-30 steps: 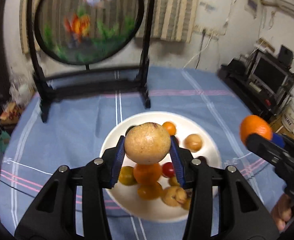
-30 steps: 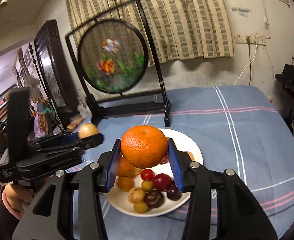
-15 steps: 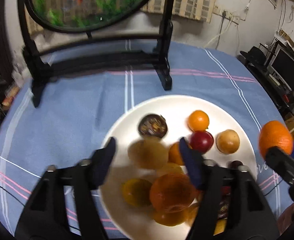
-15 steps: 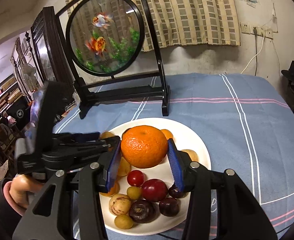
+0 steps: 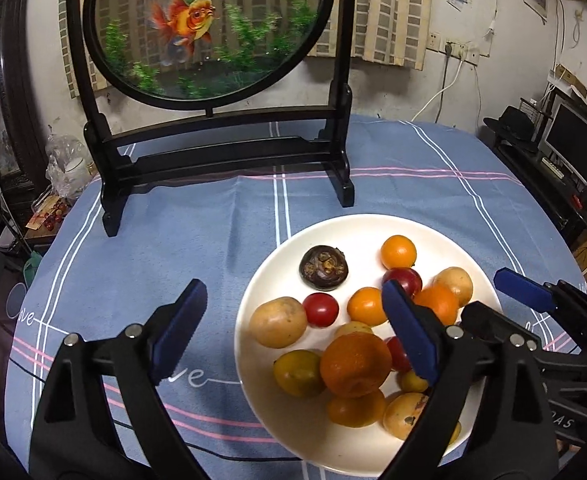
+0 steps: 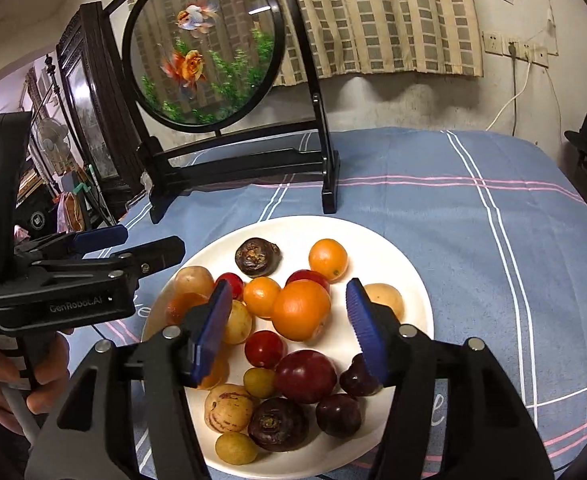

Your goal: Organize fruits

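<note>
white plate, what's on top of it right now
The white plate holds a loose pile of small fruits: oranges such as the big orange, red, dark purple and yellow-brown ones. Gripper fingers cover some fruits at the near side, so no full count.

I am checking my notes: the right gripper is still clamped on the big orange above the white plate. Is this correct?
Not quite. The right wrist view shows the right gripper opening, its pads clear of the big orange, which rests among the fruit on the white plate.

Both tools are built of matte black plastic, with ribbed blue pads lining the jaws and round silver screws set along the arms. "GenRobot.AI" is printed in grey on the left gripper (image 6: 93, 248), seen at centre left of the right wrist view.
</note>
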A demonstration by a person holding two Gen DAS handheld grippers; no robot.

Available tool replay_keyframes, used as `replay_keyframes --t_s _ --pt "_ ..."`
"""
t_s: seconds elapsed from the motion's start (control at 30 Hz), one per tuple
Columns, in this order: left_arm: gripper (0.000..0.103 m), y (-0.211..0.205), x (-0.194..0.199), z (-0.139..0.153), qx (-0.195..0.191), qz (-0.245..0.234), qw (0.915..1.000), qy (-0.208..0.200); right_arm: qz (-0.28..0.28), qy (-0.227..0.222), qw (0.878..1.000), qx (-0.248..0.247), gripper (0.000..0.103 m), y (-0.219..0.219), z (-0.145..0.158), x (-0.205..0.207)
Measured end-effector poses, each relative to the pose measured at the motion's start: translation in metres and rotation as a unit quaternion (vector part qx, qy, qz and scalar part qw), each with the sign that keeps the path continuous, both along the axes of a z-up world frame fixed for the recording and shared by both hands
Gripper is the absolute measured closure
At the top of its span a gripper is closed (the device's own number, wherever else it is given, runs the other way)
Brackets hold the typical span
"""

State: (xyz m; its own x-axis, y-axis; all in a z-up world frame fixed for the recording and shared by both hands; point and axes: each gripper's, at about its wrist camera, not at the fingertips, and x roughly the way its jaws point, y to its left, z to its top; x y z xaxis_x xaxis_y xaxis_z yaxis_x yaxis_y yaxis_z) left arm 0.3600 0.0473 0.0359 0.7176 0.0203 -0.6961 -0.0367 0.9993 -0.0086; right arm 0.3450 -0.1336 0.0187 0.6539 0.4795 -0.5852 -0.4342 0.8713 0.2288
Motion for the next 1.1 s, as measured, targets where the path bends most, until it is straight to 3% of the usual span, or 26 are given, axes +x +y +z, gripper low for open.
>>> replay_keyframes --t_s 0.17,0.23,0.4,0.47,0.5,0.87,1.1 --pt "0.012 -0.001 -0.008 0.004 0.006 -0.001 1.0000 -0.007 0.000 0.000 1.000 0.000 0.042 -0.003 0.005 -0.008" --pt "0.012 0.000 -0.015 0.006 0.004 -0.005 0.9999 -0.008 -0.003 -0.001 1.000 0.002 0.033 -0.007 0.007 -0.014" --pt "0.009 0.002 -0.043 0.014 0.001 -0.005 0.9996 -0.028 -0.001 -0.007 1.000 -0.010 0.028 -0.014 0.009 -0.036" --pt "0.008 0.000 -0.056 0.018 0.008 -0.004 0.9994 -0.034 0.001 -0.001 1.000 -0.016 0.013 -0.015 0.010 -0.045" --pt "0.008 0.000 -0.061 0.019 0.009 -0.004 0.9994 -0.035 0.001 -0.002 1.000 -0.016 0.001 -0.016 0.011 -0.049" --pt "0.006 -0.022 -0.136 0.028 0.062 -0.005 0.9962 -0.060 -0.007 -0.016 0.999 -0.038 0.001 -0.030 0.020 -0.097" --pt "0.005 -0.023 -0.181 0.026 0.041 -0.001 0.9972 -0.061 -0.004 -0.021 0.998 -0.052 0.001 -0.039 0.020 -0.138"
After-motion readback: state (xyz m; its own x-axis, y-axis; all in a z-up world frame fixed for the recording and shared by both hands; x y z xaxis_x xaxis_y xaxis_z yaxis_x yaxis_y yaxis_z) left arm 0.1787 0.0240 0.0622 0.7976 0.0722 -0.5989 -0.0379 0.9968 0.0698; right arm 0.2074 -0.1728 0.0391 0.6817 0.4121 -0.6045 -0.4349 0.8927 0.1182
